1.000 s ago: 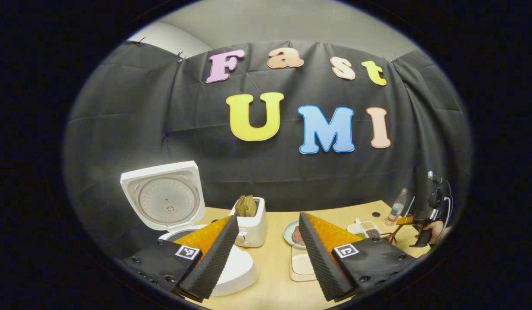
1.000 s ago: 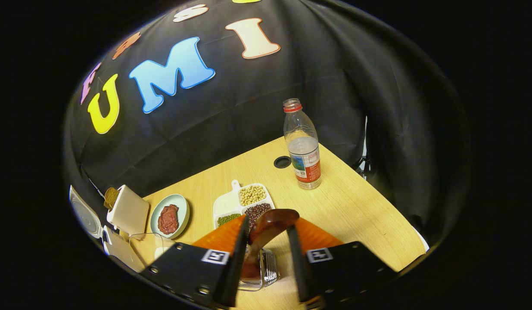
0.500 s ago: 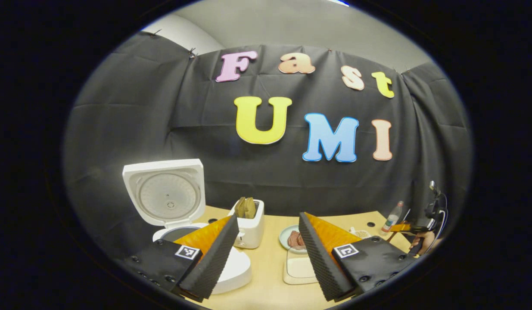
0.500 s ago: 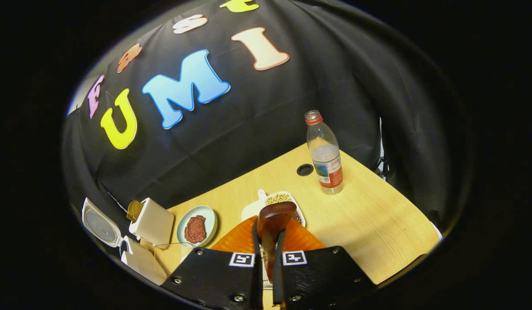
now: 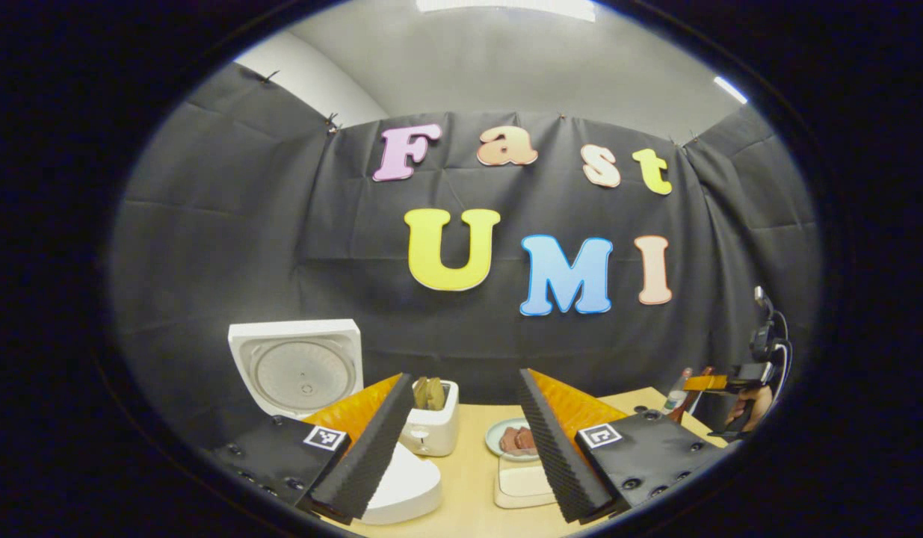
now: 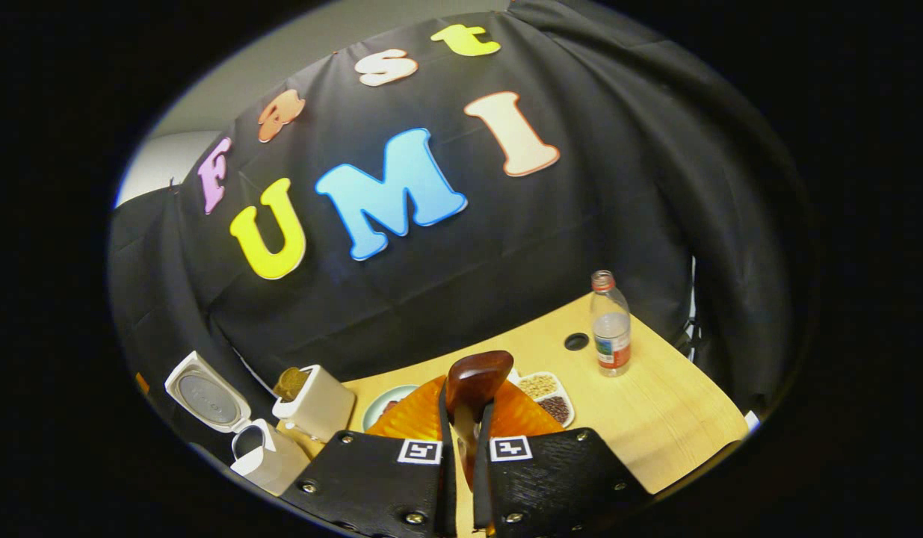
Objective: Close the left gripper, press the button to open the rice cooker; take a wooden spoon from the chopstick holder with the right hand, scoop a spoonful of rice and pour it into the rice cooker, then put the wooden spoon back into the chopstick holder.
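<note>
Above table, wooden spoon inside right gripper

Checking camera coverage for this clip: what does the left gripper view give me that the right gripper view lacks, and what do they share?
Left gripper view alone: its own open claw and the hand holding the other gripper. Right gripper view alone: the right claw clamped on the wooden spoon, the divided bean dish. Both: the open rice cooker, the toaster, the water bottle, the table.
</note>
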The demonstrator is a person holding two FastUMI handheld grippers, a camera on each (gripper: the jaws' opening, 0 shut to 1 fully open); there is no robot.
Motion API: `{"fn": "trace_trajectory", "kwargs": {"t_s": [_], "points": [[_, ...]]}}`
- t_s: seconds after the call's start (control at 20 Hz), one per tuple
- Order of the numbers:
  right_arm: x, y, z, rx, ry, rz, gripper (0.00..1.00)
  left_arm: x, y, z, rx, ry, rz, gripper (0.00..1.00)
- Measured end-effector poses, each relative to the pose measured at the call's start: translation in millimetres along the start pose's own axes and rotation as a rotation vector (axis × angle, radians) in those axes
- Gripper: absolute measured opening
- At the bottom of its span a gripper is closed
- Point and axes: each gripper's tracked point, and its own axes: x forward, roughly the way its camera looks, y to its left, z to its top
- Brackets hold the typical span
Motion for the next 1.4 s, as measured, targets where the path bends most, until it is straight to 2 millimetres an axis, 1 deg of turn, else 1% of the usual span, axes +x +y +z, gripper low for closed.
{"fn": "trace_trajectory", "kwargs": {"t_s": [0.1, 0.15, 0.2, 0.3, 0.4, 0.6, 0.7, 0.8, 0.85, 0.9, 0.95, 1.0, 1.05, 1.15, 1.2, 1.25, 1.3, 1.4], "points": [[-0.2, 31.4, 3.2, -0.047, -0.022, 0.054, 0.09, -7.2, -5.2, 6.7, 0.007, -0.025, -0.016, 0.97], [4.7, 44.5, -2.9, -0.082, -0.02, 0.072, 0.09, -9.5, -3.9, 7.1, 0.011, -0.03, -0.016, 0.99], [8.3, 58.6, -7.6, -0.108, -0.015, 0.094, 0.09, -12.4, -0.8, 8.2, 0.018, -0.031, -0.011, 0.98], [16.7, 87.1, -24.0, -0.134, 0.008, 0.141, 0.09, -18.3, 4.8, 8.8, 0.036, -0.03, -0.001, 0.97], [31.6, 106.6, -42.6, -0.155, 0.025, 0.167, 0.09, -24.5, 11.9, 11.5, 0.056, -0.034, 0.008, 0.97], [57.2, 122.4, -80.7, -0.248, 0.053, 0.145, 0.09, -33.4, 25.3, 18.0, 0.097, -0.051, 0.022, 0.99], [67.3, 125.4, -98.0, -0.281, 0.065, 0.129, 0.09, -33.2, 32.7, 14.5, 0.11, -0.048, 0.026, 0.98], [79.1, 122.1, -116.4, -0.329, 0.082, 0.094, 0.09, -33.2, 40.3, 9.2, 0.121, -0.038, 0.03, 0.97], [84.9, 121.8, -124.1, -0.353, 0.089, 0.08, 0.09, -34.2, 44.9, 6.4, 0.129, -0.034, 0.034, 0.98], [90.5, 122.5, -131.7, -0.373, 0.094, 0.072, 0.09, -32.9, 49.7, 4.2, 0.137, -0.028, 0.037, 0.96], [95.4, 123.5, -139.3, -0.394, 0.092, 0.06, 0.09, -33.3, 53.8, 0.5, 0.142, -0.021, 0.037, 0.98], [100.4, 123.7, -145.3, -0.417, 0.092, 0.049, 0.09, -32.9, 58.3, -1.8, 0.141, -0.013, 0.038, 0.95], [104.9, 123.9, -151.2, -0.446, 0.086, 0.037, 0.09, -30.3, 61.8, -4.2, 0.138, -0.004, 0.038, 0.96], [111.2, 122.5, -166.7, -0.493, 0.087, 0.009, 0.09, -30.0, 72.4, -9.1, 0.138, 0.01, 0.044, 0.97], [112.8, 123.3, -176.4, -0.504, 0.094, 0.008, 0.1, -29.9, 78.1, -10.8, 0.14, 0.017, 0.053, 0.95], [114.1, 127.5, -181.2, -0.501, 0.094, 0.013, 0.14, -29.7, 81.8, -12.3, 0.14, 0.023, 0.059, 0.95], [115.0, 135.0, -185.8, -0.483, 0.104, 0.029, 0.09, -30.0, 85.0, -14.8, 0.138, 0.03, 0.062, 0.96], [114.5, 148.3, -203.0, -0.398, 0.153, 0.076, 0.1, -29.8, 90.2, -19.8, 0.135, 0.039, 0.066, 0.96]]}}
